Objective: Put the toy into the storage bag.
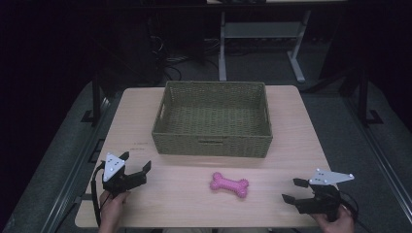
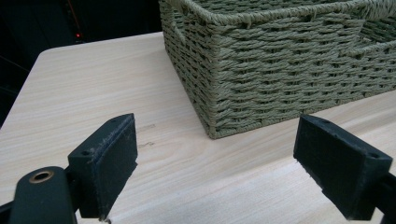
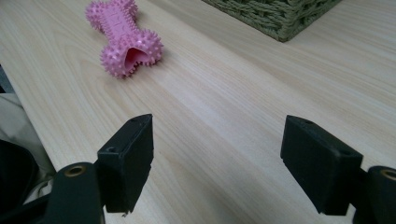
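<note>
A pink spiked bone-shaped toy [image 1: 229,185] lies on the wooden table in front of a woven green basket [image 1: 212,144]. My left gripper [image 1: 135,161] rests near the table's front left, open, with nothing between its jaws; in its own view [image 2: 215,163] it faces the basket's near corner [image 2: 243,70]. At the front right my right gripper [image 1: 294,190] stands open and points left toward the toy. Its own view [image 3: 217,163] has the pink toy [image 3: 123,39] lying ahead to the left, well apart from the jaws, and a basket corner [image 3: 275,14] at the top.
The basket takes up the table's middle and back and looks empty inside. Bare tabletop [image 1: 291,145] lies around the toy and between the grippers. A white desk frame [image 1: 262,34] and cables stand on the dark floor behind.
</note>
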Motion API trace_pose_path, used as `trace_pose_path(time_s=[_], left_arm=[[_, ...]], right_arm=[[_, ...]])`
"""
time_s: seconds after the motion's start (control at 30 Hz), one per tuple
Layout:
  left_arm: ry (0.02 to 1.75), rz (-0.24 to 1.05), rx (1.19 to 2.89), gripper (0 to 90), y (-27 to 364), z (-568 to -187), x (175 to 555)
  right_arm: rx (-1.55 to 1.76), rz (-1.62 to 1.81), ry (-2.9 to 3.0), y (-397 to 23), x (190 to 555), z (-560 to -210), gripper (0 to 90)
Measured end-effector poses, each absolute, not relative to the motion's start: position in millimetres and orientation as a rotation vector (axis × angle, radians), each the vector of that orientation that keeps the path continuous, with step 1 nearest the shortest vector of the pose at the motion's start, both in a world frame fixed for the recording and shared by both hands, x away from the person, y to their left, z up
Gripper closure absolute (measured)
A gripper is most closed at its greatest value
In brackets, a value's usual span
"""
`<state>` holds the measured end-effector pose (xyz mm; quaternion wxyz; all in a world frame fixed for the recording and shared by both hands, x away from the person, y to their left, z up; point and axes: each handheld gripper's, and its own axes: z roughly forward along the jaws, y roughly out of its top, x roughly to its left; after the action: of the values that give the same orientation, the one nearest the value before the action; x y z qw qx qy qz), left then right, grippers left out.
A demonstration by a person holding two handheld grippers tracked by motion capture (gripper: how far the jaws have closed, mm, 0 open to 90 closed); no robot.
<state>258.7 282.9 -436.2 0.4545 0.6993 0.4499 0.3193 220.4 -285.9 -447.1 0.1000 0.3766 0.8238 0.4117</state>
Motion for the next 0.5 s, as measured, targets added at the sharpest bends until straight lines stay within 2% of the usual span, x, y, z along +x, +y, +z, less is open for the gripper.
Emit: trace_pose_path(time_s=[0.5], left_arm=[[1.104, 0.796, 1.720, 13.0, 282.7, -434.8, 256.9]], right_arm=[[1.068, 1.203, 2.460, -277.0, 227.1, -438.5, 24.0]])
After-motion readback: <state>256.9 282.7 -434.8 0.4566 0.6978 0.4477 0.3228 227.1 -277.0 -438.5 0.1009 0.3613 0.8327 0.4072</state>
